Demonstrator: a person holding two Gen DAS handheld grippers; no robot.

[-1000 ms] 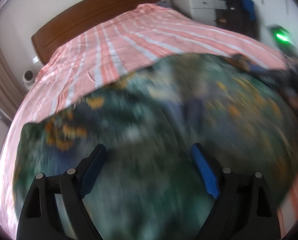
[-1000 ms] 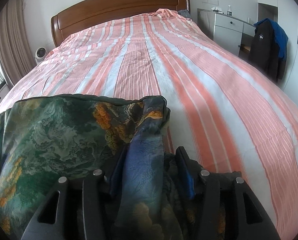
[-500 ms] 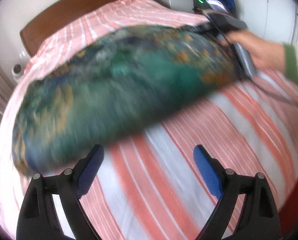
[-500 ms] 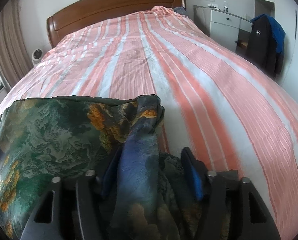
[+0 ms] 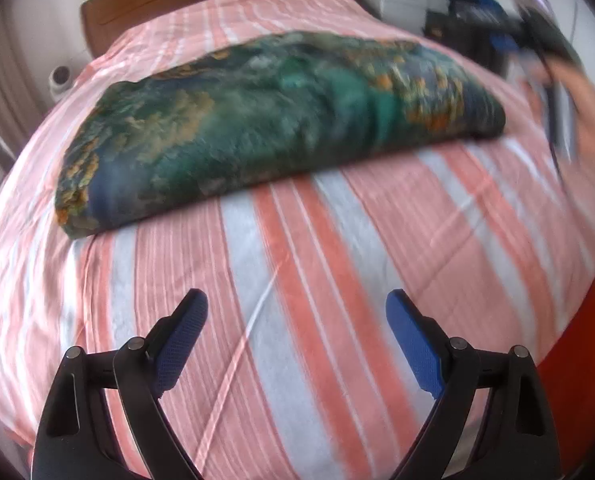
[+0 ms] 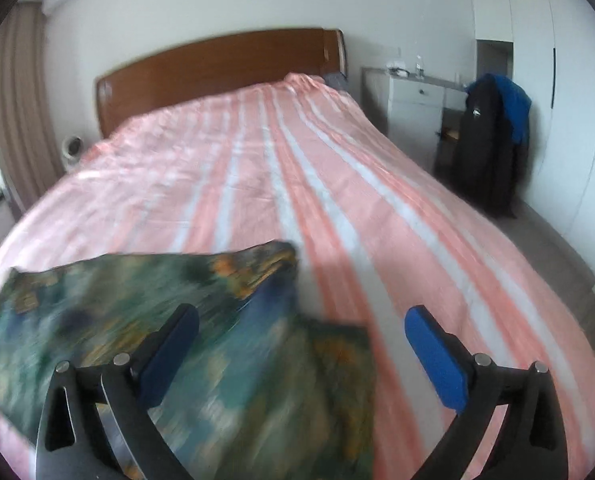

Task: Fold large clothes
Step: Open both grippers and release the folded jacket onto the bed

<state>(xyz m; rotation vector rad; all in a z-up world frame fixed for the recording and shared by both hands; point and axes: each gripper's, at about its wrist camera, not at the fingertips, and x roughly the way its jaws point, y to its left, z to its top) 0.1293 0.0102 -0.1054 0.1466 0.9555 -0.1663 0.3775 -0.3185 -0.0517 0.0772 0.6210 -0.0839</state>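
A large green, blue and orange printed garment (image 5: 273, 120) lies folded into a long band across the striped bed. My left gripper (image 5: 297, 334) is open and empty, held above bare bedspread well short of the garment's near edge. My right gripper (image 6: 301, 350) is open and empty above the garment's right end (image 6: 217, 340), which lies flat under it. In the left wrist view the right gripper and the hand holding it are a blur at the far right (image 5: 557, 92).
The bed has a pink and white striped cover (image 5: 337, 260) and a wooden headboard (image 6: 217, 68). A white dresser (image 6: 413, 108) and a chair draped with dark and blue jackets (image 6: 493, 148) stand to the right. A small white fan (image 6: 71, 150) sits left of the bed.
My right gripper has opened and let go of the garment, then lifted back. My left gripper has pulled away from the garment toward the foot of the bed. The garment now lies flat.
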